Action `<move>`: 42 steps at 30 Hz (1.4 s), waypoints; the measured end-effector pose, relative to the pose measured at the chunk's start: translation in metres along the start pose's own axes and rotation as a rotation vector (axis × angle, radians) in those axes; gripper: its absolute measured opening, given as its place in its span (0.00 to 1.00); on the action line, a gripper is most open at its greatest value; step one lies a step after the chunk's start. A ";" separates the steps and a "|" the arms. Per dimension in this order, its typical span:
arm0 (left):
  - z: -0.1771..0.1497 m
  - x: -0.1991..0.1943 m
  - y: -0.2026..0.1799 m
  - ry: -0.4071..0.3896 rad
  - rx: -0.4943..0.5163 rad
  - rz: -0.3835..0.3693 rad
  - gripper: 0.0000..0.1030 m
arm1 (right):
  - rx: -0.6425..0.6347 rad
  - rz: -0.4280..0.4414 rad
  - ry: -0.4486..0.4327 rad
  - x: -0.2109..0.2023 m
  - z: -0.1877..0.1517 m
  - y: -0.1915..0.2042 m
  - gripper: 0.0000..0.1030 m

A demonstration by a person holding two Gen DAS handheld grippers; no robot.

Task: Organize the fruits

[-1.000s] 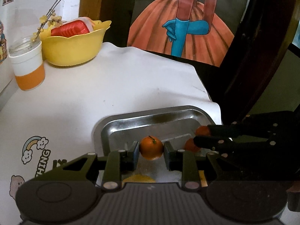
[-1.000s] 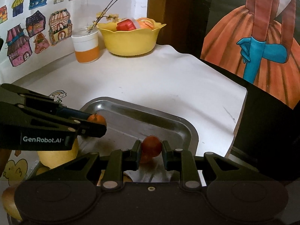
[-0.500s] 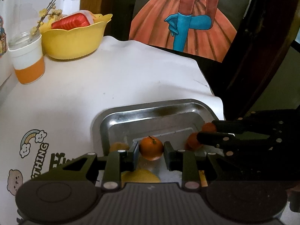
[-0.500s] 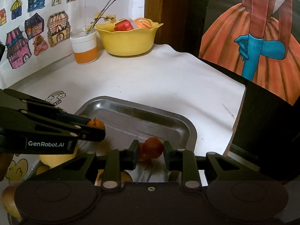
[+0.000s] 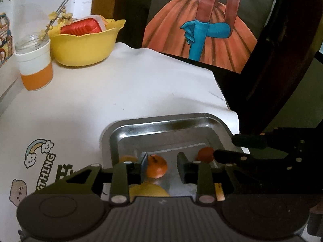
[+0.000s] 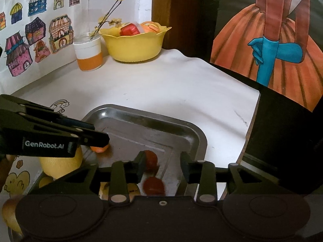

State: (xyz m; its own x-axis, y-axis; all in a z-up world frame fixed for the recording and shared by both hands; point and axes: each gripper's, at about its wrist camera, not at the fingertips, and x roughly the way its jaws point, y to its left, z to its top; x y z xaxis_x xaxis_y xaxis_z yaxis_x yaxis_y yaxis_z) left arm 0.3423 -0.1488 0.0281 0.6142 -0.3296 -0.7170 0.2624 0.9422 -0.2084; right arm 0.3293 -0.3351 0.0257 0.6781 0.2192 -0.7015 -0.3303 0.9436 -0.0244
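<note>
Nearest in the left wrist view, the left gripper point(image 5: 162, 166) hangs over the near end of a metal tray point(image 5: 153, 123), its fingers point(image 5: 182, 168) spread wide; a small orange with a stem point(image 5: 156, 166) lies on the tray floor between them, close against the left finger and free of the right one; a yellow fruit point(image 5: 148, 190) lies just below it, partly hidden by the gripper body. In the right wrist view the right gripper point(image 6: 163, 166) also stands with its fingers point(image 6: 141, 166) wide apart above the tray point(image 6: 141, 113); two small red fruits point(image 6: 151, 159) lie on the tray floor in the gap, one beyond the other, neither gripped. To the left in that view, the left gripper point(image 6: 99, 141) covers most of the orange point(image 6: 99, 149), and a large yellow fruit point(image 6: 60, 163) sits beside it. Farther back on the white surface point(image 6: 161, 80) stand a jar with an orange band point(image 6: 88, 52) and a yellow bowl point(image 6: 134, 46), close together.
</note>
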 end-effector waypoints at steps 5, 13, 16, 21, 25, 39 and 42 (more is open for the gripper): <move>0.001 -0.008 -0.001 -0.018 -0.001 0.019 0.43 | 0.010 -0.009 -0.016 -0.006 0.000 -0.002 0.51; 0.002 -0.022 -0.003 -0.055 0.005 0.054 0.62 | 0.015 -0.026 -0.039 -0.017 0.001 -0.002 0.62; 0.002 -0.029 -0.003 -0.076 0.006 0.076 0.72 | 0.022 -0.030 -0.050 -0.022 0.001 -0.001 0.68; 0.002 -0.041 -0.004 -0.118 0.008 0.119 0.81 | 0.028 -0.031 -0.065 -0.029 0.001 0.000 0.77; 0.001 -0.050 -0.002 -0.143 0.004 0.135 0.87 | 0.034 -0.027 -0.079 -0.038 0.002 0.001 0.82; -0.010 -0.087 -0.002 -0.213 0.001 0.177 0.98 | 0.025 -0.041 -0.140 -0.078 -0.001 0.014 0.93; -0.013 -0.095 -0.003 -0.222 -0.001 0.177 0.99 | 0.019 -0.044 -0.154 -0.088 -0.002 0.018 0.94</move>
State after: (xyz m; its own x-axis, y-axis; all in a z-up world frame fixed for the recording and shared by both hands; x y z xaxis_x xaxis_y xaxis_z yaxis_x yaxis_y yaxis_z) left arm 0.2736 -0.1191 0.0887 0.7983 -0.1651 -0.5792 0.1362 0.9863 -0.0935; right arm 0.2621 -0.3381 0.0857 0.7846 0.2120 -0.5826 -0.2869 0.9572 -0.0379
